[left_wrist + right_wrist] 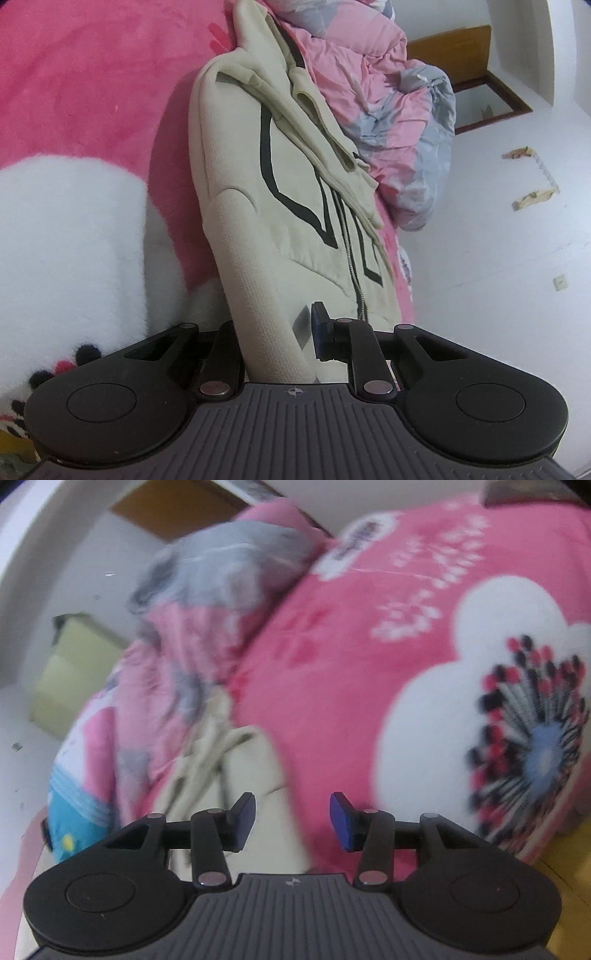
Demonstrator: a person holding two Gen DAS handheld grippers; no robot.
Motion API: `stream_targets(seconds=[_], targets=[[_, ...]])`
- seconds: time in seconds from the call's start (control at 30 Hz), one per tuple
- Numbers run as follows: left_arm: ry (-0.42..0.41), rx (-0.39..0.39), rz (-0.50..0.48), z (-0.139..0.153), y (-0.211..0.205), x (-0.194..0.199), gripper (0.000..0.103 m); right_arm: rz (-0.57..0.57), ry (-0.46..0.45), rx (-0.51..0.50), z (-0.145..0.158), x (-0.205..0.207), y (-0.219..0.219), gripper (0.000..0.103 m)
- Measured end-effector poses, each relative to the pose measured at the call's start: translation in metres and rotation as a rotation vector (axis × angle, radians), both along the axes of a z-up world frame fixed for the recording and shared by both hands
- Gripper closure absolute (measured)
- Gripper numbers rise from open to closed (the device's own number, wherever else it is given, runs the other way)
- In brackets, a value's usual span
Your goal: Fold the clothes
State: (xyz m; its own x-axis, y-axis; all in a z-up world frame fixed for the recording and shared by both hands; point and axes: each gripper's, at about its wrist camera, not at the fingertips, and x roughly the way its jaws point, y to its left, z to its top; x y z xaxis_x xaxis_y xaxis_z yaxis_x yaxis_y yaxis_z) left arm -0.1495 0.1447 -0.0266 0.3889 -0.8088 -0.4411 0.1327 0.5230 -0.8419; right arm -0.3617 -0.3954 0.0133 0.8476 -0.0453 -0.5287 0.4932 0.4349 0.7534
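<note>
A cream zip-up hoodie (258, 184) with black lines lies lengthwise on the bed, its folded sleeve and hood toward the far end. My left gripper (275, 332) is shut on the hoodie's near edge; the cloth fills the gap between the blue pad (318, 328) and the other finger, which the fabric partly hides. In the blurred right wrist view, my right gripper (291, 816) stands open with nothing between its fingers, over the pink blanket. The cream hoodie (243, 760) shows ahead and to its left, apart from that gripper.
A pink fleece blanket (92, 92) with a white flower print covers the bed (369, 664). A crumpled pink-and-grey quilt (388, 110) is heaped beside the hoodie against the white wall (498, 258). A wooden headboard (450, 44) and a pale yellow box (70, 672) stand beyond.
</note>
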Motion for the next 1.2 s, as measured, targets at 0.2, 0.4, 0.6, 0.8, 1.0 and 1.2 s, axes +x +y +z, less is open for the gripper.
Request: stream_targets(seconds=[0.2, 0.4, 0.6, 0.8, 1.0, 1.2], targets=[[-0.02, 0.029, -0.007, 0.001, -0.002, -0.001, 0.087, 0.063, -0.076, 0.103, -0.02, -0.008, 0.009, 0.056], [-0.023, 0.038, -0.014, 0.001, -0.003, 0.0, 0.087, 0.13, -0.083, 0.073, -0.008, -0.002, 0.028, 0.056], [-0.026, 0.032, -0.014, 0.002, -0.003, 0.001, 0.086, 0.089, -0.07, 0.057, -0.004, 0.018, 0.012, 0.056], [-0.033, 0.032, -0.015, 0.002, -0.002, -0.001, 0.085, 0.081, -0.141, 0.192, -0.031, 0.004, 0.032, 0.057], [-0.029, 0.023, -0.018, 0.001, -0.004, 0.002, 0.085, 0.112, -0.211, 0.323, -0.048, 0.005, 0.048, 0.06], [-0.045, 0.033, -0.008, 0.003, -0.005, -0.001, 0.085, 0.15, -0.207, 0.274, -0.042, 0.037, 0.057, 0.068]])
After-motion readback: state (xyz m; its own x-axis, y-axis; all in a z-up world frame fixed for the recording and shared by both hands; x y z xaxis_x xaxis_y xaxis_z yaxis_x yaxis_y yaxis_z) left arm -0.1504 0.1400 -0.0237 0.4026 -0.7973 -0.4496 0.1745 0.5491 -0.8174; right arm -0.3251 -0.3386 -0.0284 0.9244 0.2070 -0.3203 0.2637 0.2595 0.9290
